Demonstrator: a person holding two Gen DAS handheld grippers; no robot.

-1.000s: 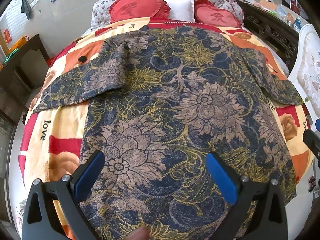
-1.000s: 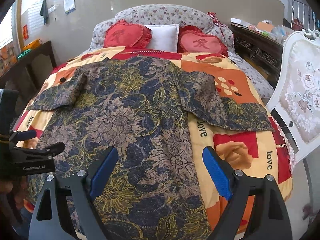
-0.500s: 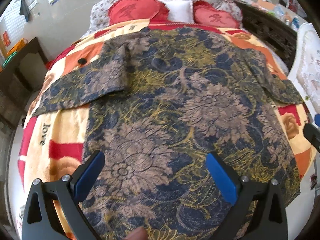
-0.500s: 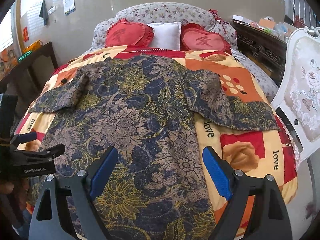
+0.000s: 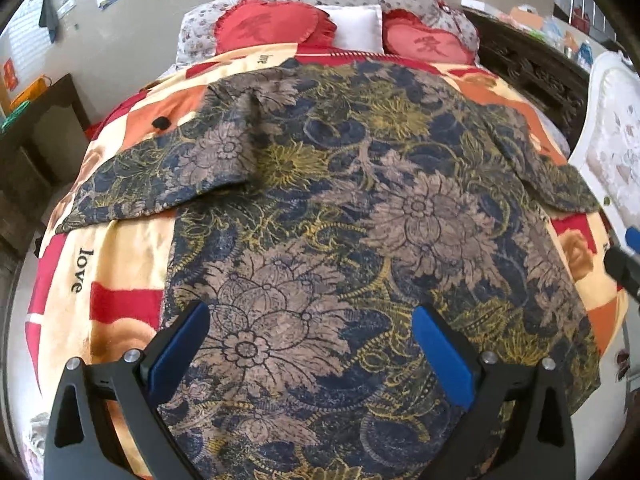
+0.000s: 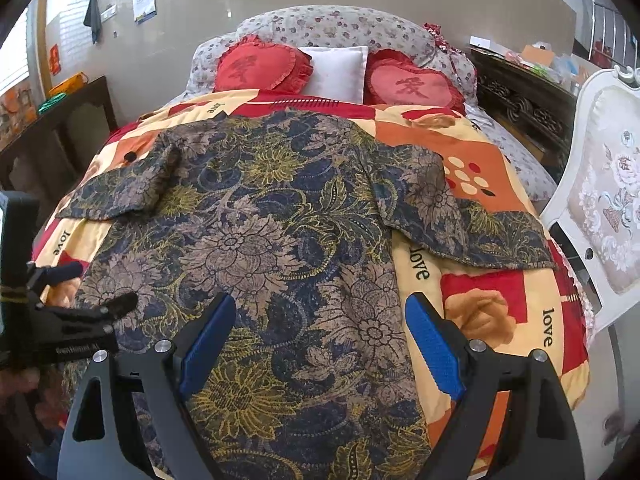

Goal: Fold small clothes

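A dark blue, brown and yellow floral garment (image 5: 340, 216) lies spread flat on the bed, sleeves out to both sides; it also fills the right wrist view (image 6: 272, 240). My left gripper (image 5: 310, 320) is open and empty, hovering over the garment's lower left part. My right gripper (image 6: 320, 316) is open and empty, over the garment's lower right edge. The left gripper also shows at the left of the right wrist view (image 6: 92, 292). The right gripper's tip shows at the right edge of the left wrist view (image 5: 624, 256).
The bed has an orange, red and cream blanket (image 6: 492, 292). Two red heart cushions (image 6: 264, 64) and a white pillow (image 6: 340, 68) lie at its head. A white upholstered chair (image 6: 608, 208) stands at the right. Dark wooden furniture (image 6: 60, 128) flanks the bed.
Both grippers have moved slightly forward over the garment, which looks a little nearer. The jaws stay open and the garment has not moved.
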